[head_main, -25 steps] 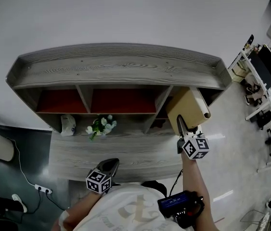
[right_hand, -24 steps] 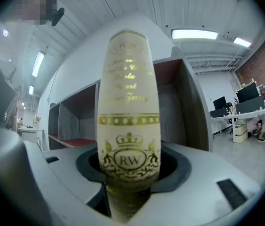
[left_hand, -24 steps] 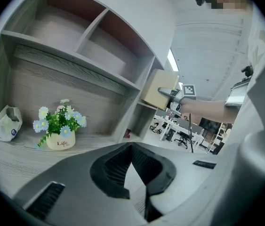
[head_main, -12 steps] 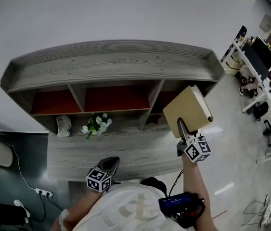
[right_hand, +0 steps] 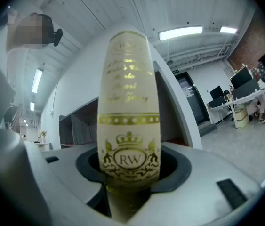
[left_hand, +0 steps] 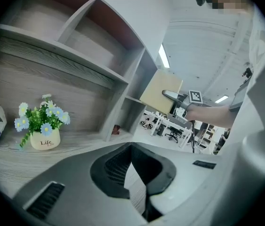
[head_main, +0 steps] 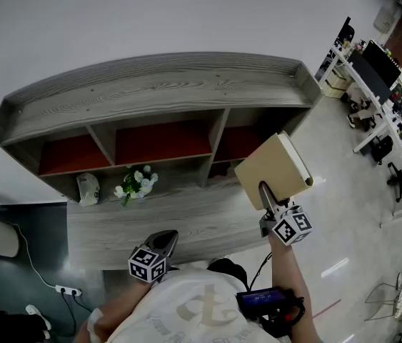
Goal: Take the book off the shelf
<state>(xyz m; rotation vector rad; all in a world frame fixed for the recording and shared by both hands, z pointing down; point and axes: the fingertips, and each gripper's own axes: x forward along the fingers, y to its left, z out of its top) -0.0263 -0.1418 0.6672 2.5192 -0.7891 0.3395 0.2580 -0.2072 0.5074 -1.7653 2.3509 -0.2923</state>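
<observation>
Head view: book (head_main: 272,171) now farther from shelf (head_main: 151,95).

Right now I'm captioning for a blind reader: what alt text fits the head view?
The right hand-held gripper holds a tan book in front of the right compartment of a grey shelf. The left hand-held gripper hangs low by the person's chest; a flower pot stands on the lower ledge.

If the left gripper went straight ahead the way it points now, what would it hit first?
Most likely the shelf's lower ledge, just ahead of the left gripper, short of the upright divider. The flower pot stands left of that line. Depth is hard to judge.
</observation>
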